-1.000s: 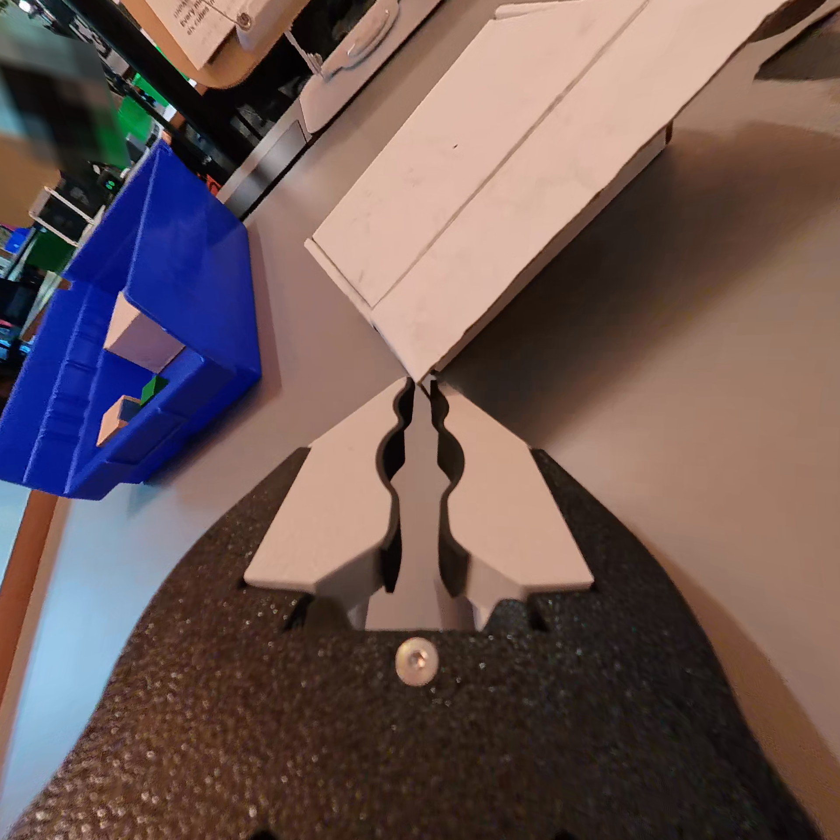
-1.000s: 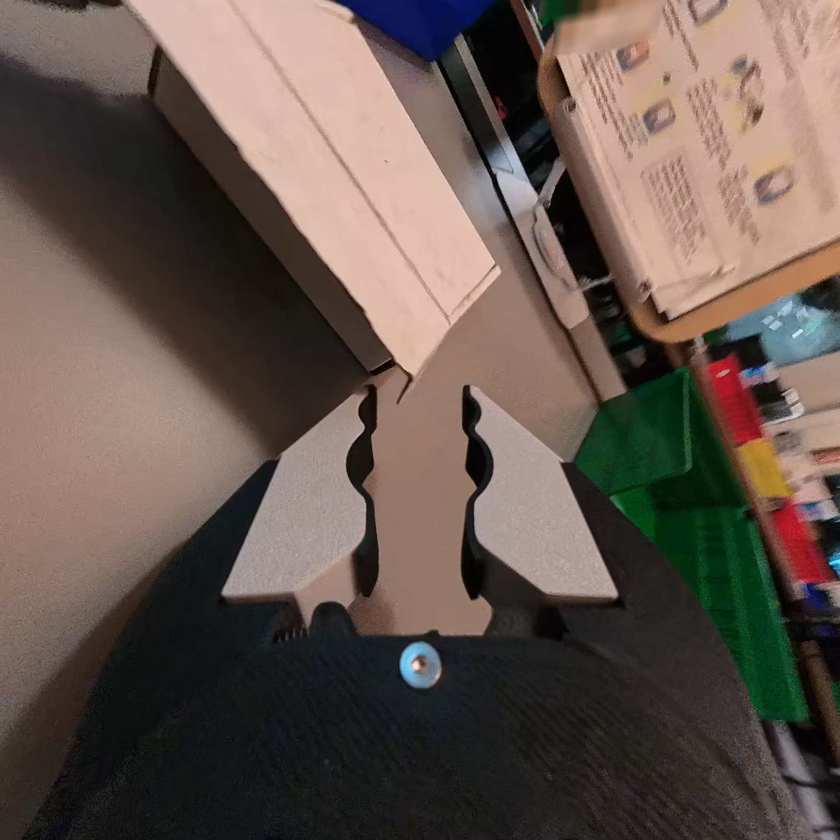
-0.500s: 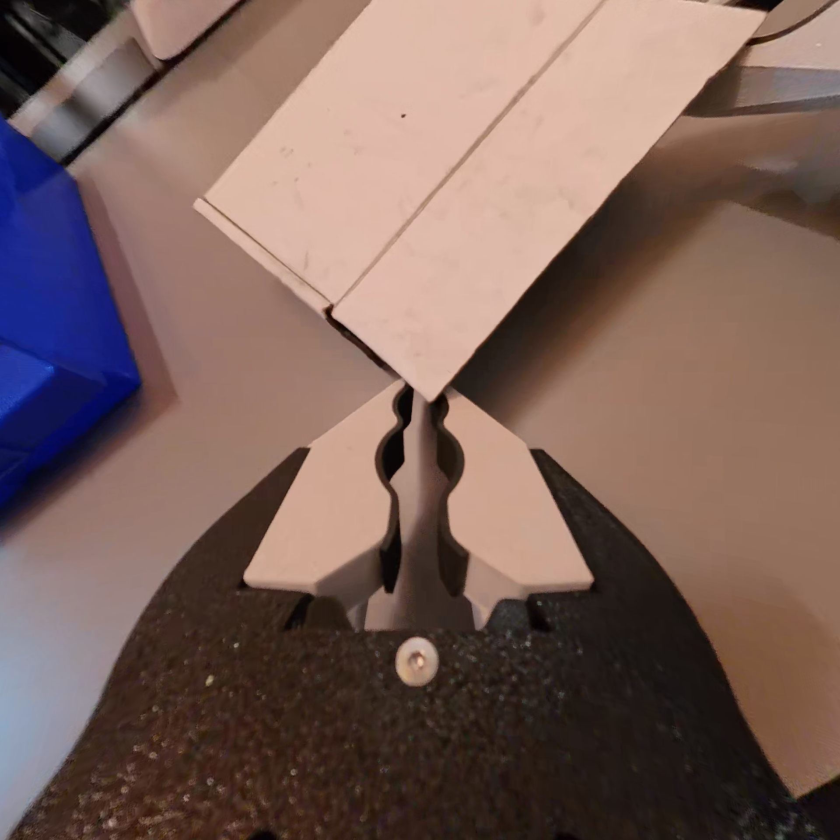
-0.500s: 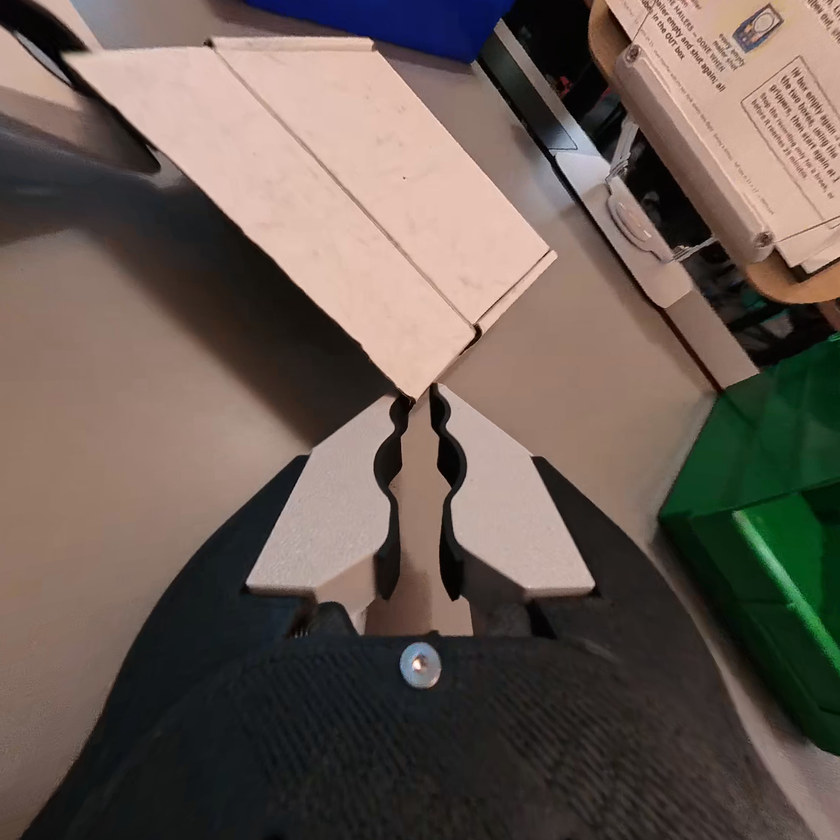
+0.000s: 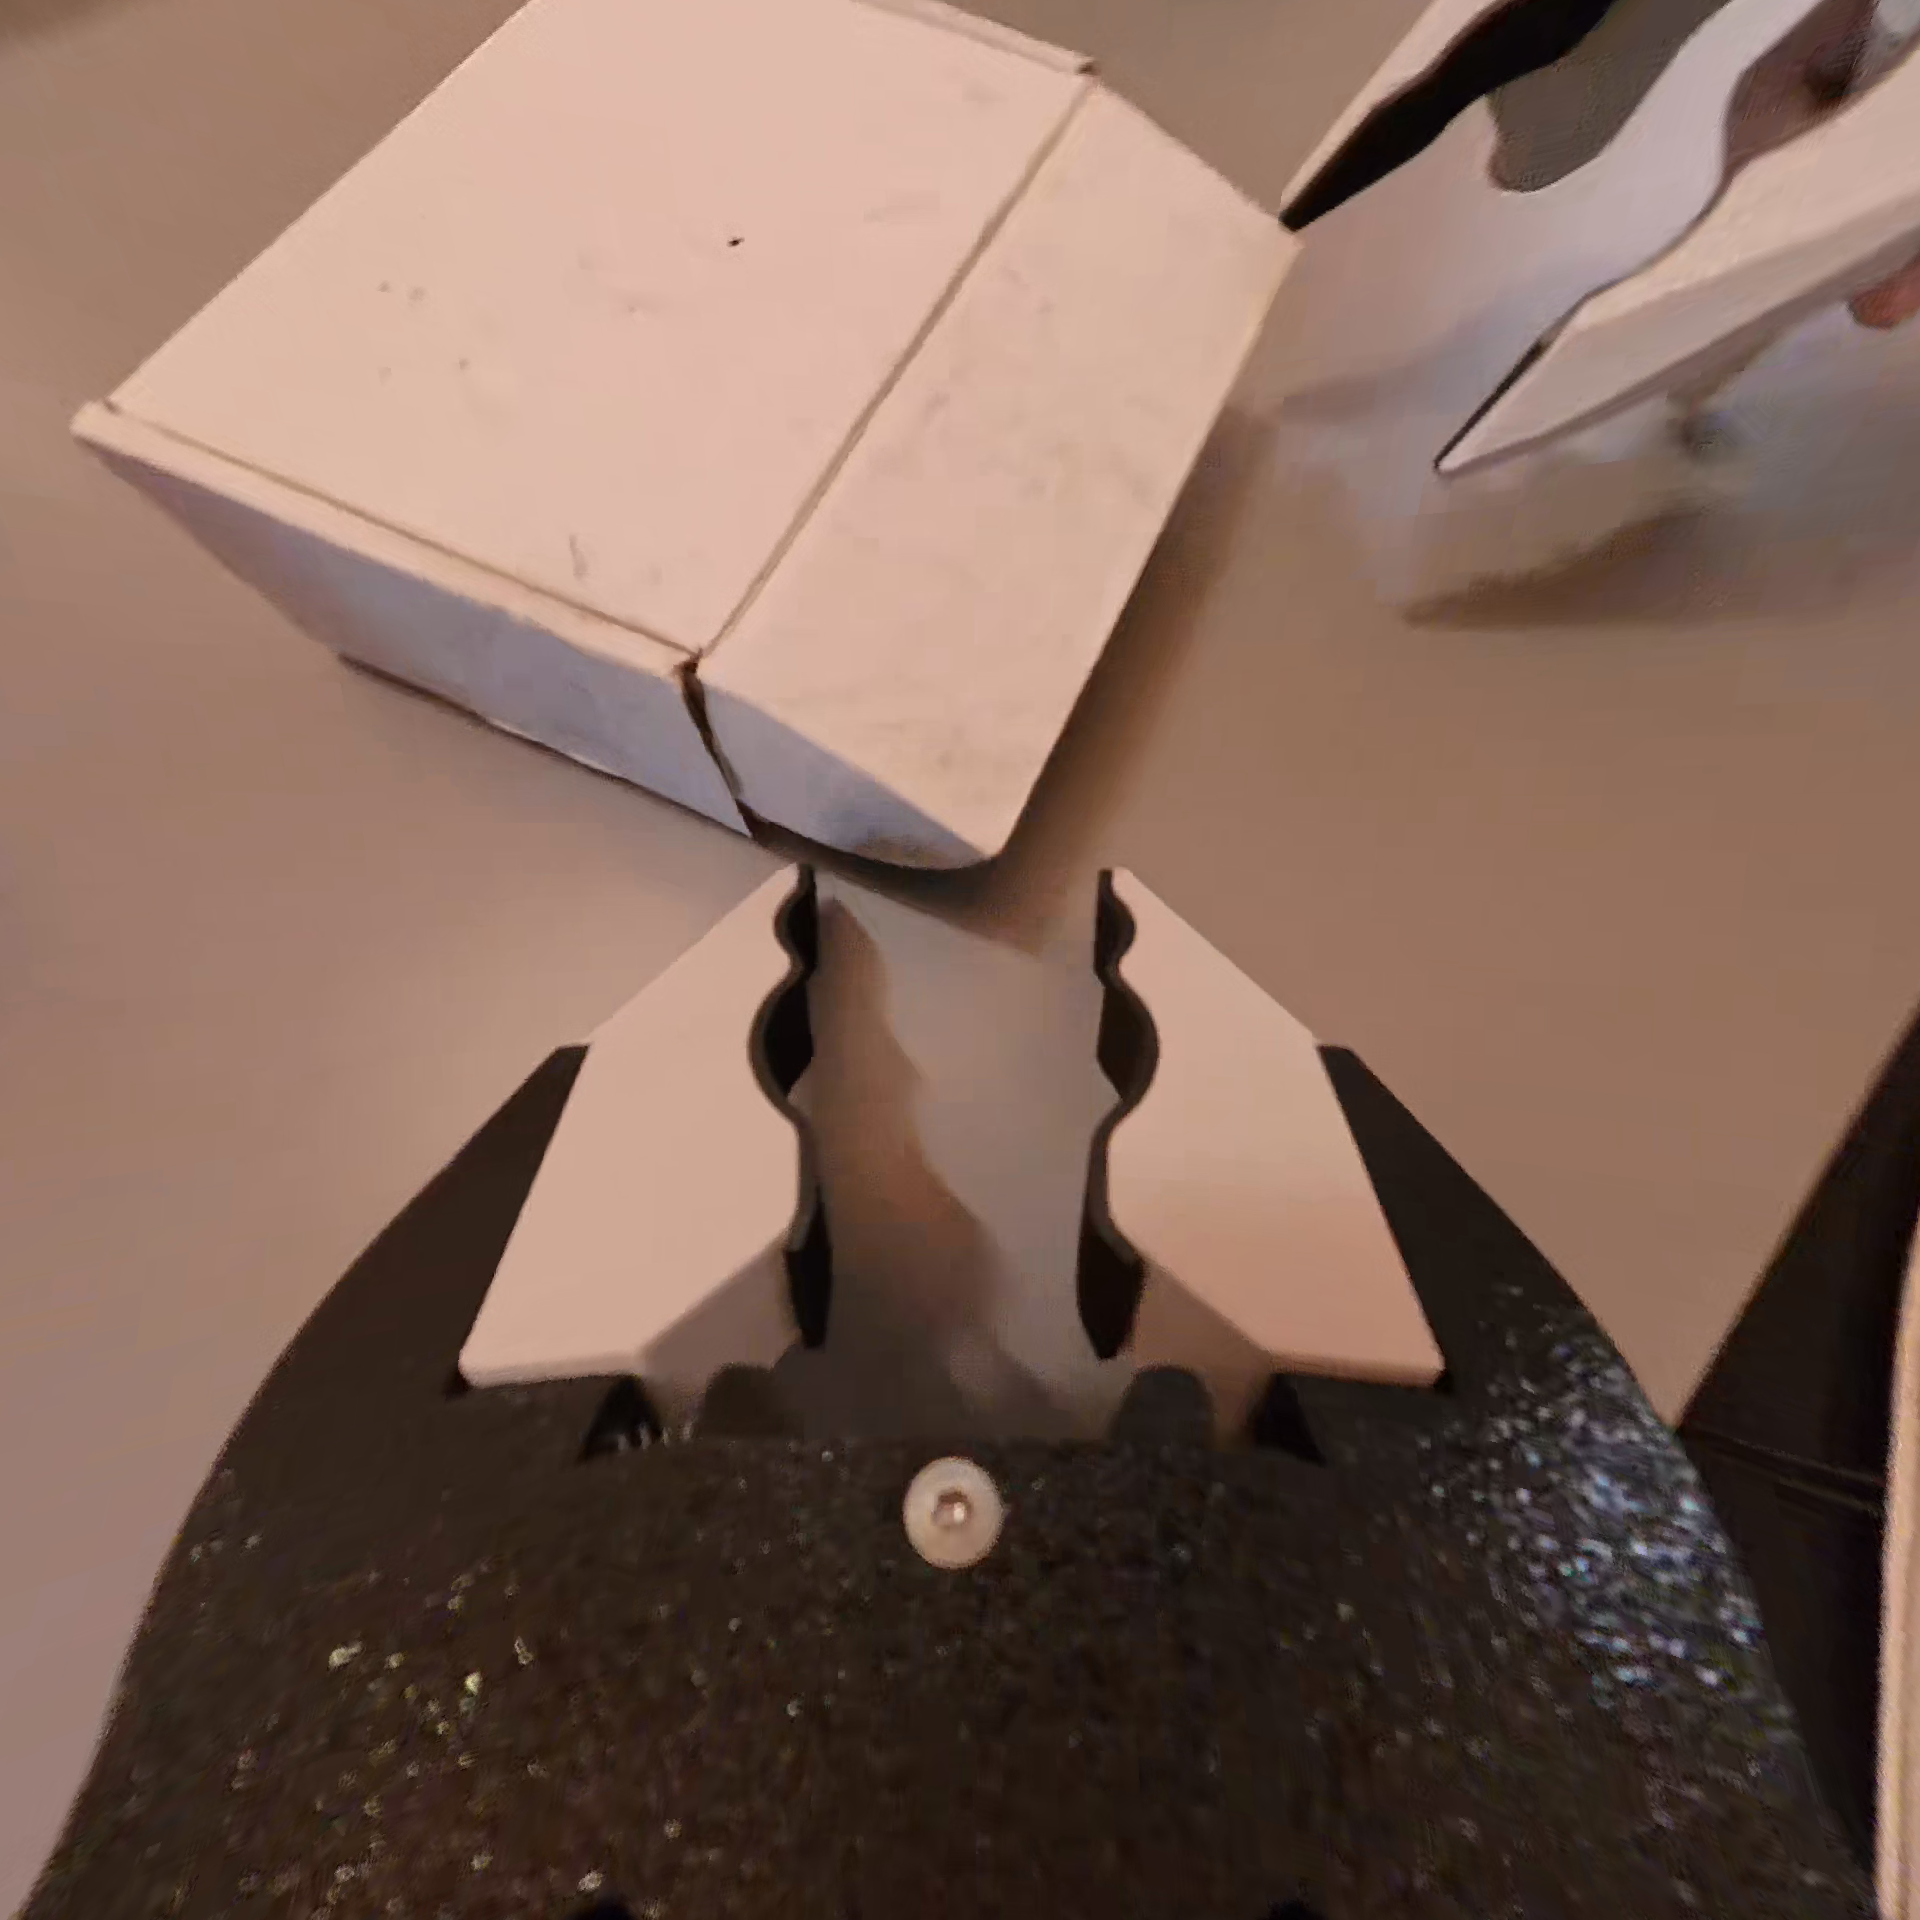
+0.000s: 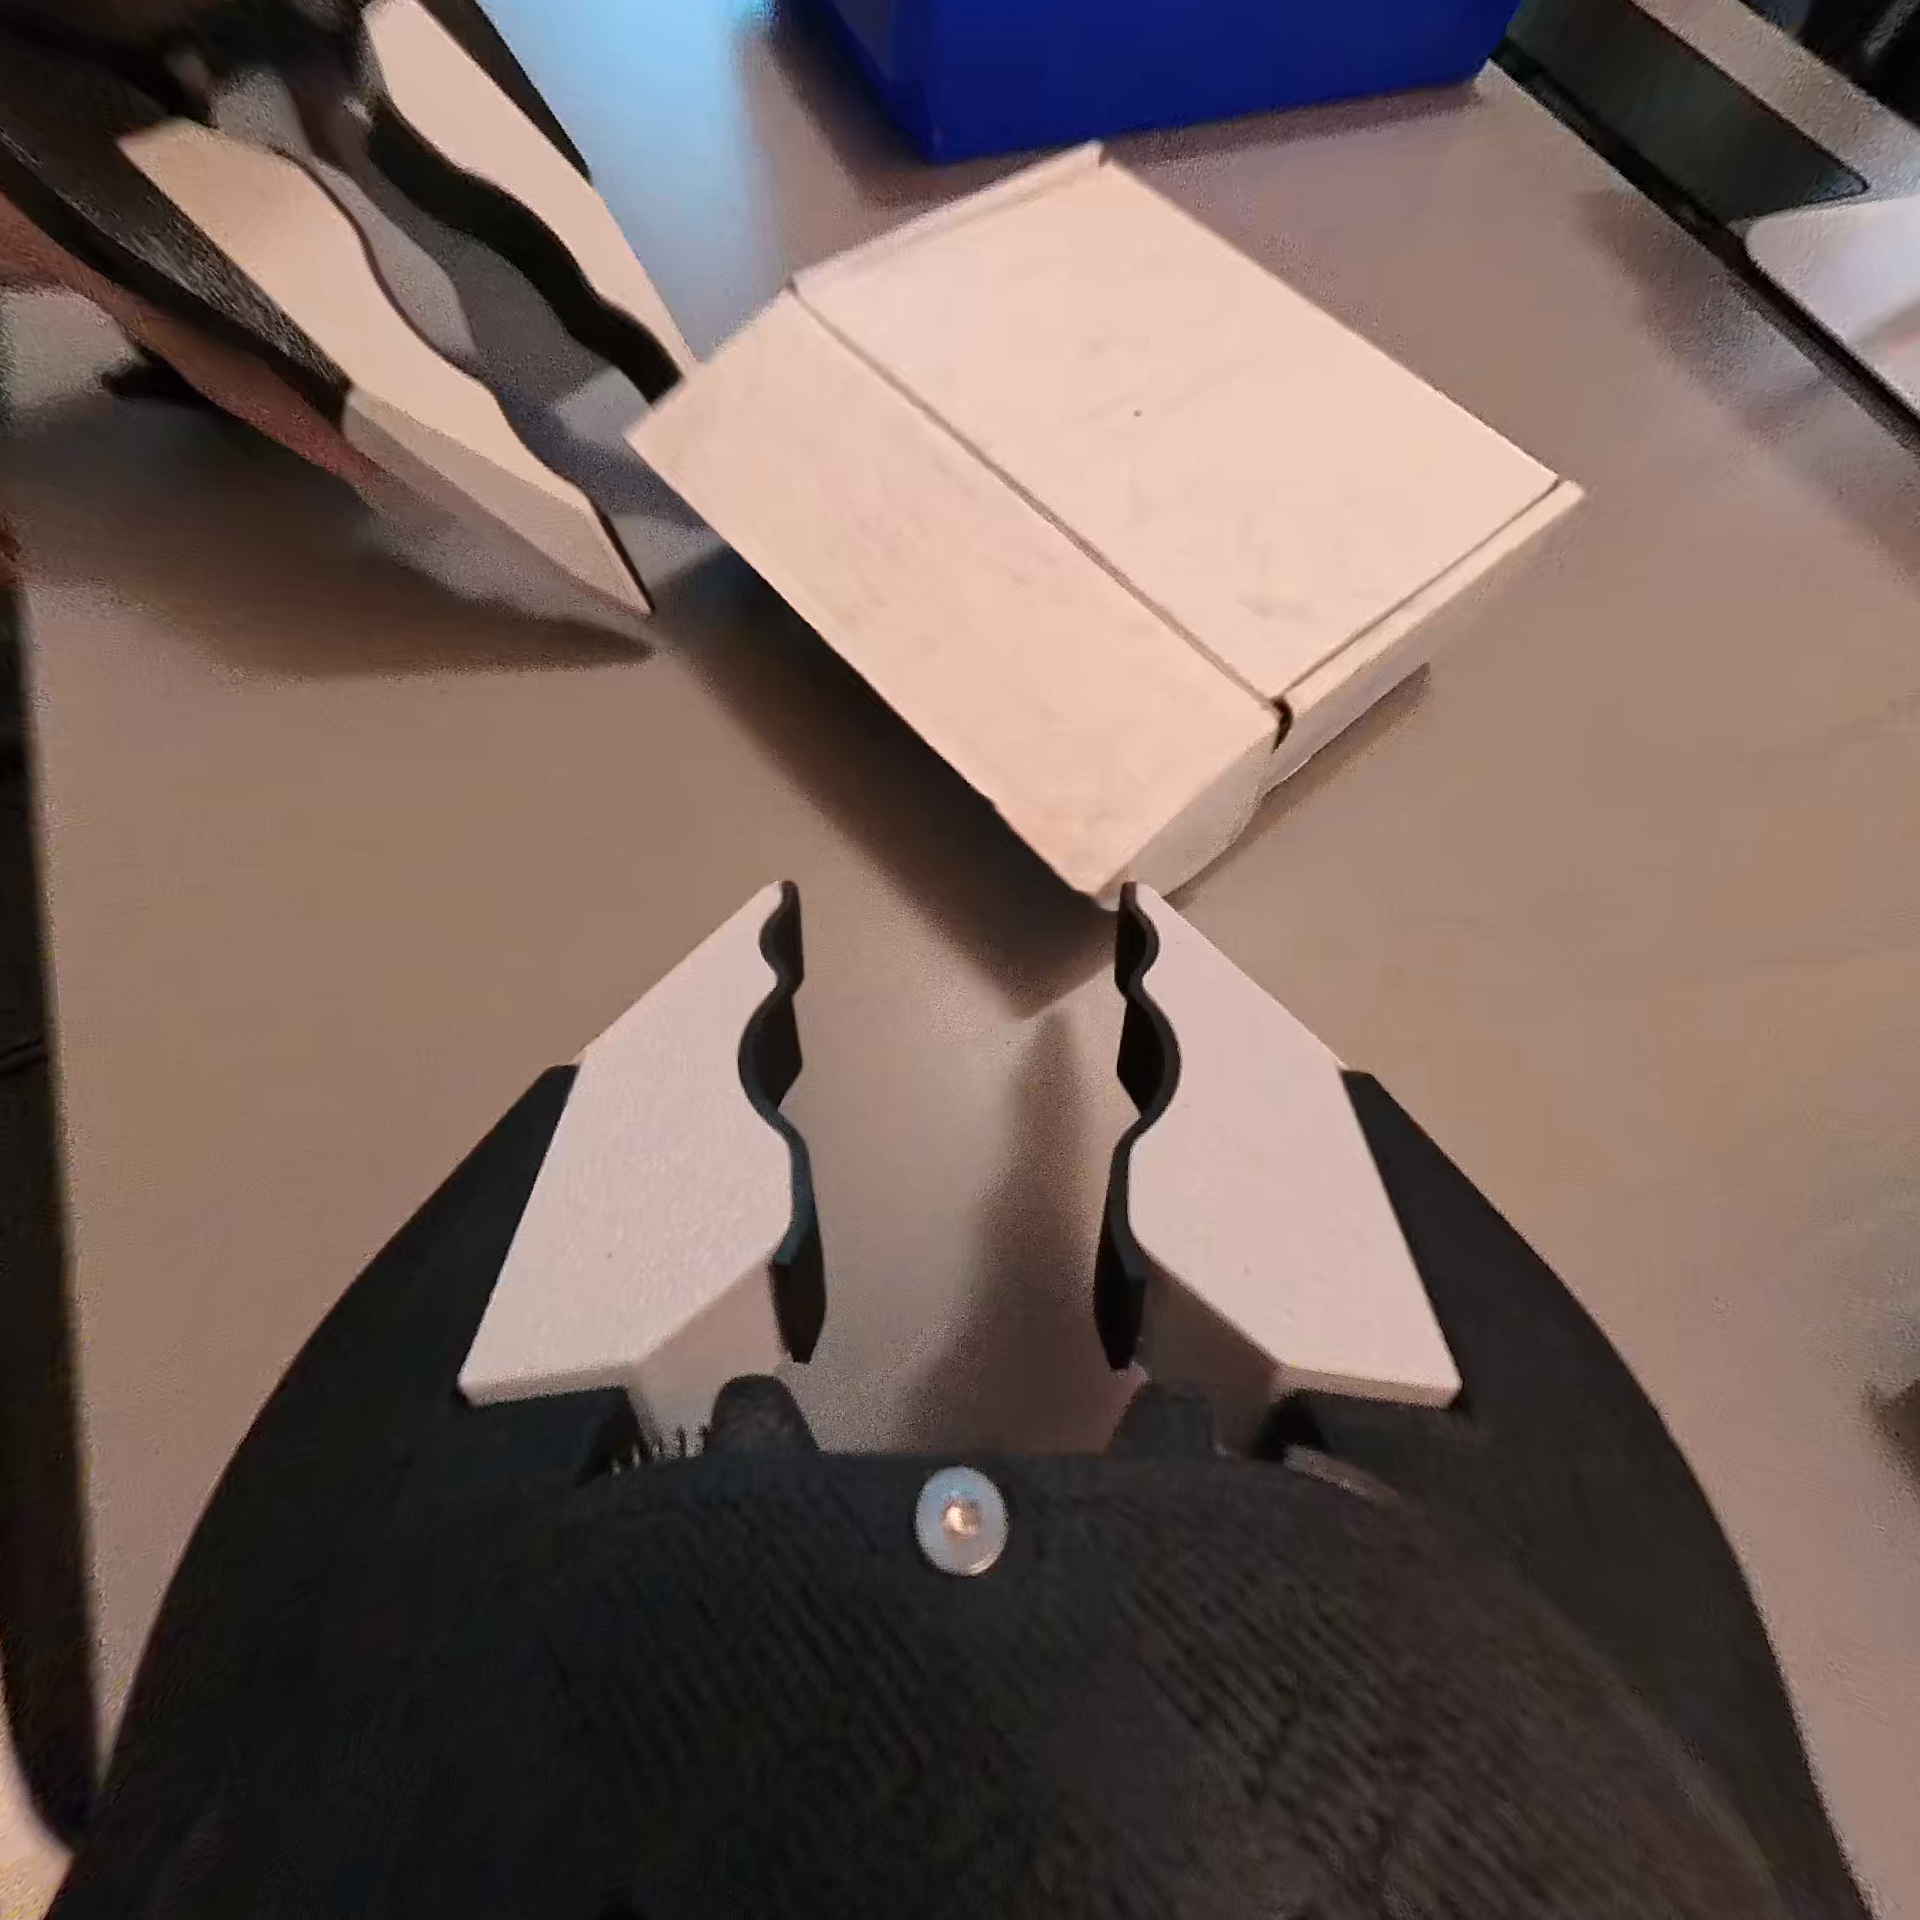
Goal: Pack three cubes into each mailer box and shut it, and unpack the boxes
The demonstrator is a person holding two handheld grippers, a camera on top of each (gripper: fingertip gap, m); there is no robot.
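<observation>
Behind the shut mailer box (image 6: 1101,520), right view only, a blue bin (image 6: 1143,62); both grippers' jaws apart, empty.

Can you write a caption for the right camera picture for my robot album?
Right gripper, jaws open, faces the shut white mailer box on the table.

We note the left gripper (image 5: 956,883) with jaws parted, holding nothing; the right gripper (image 6: 956,894) likewise spread wide (both angled downward, close together).
</observation>
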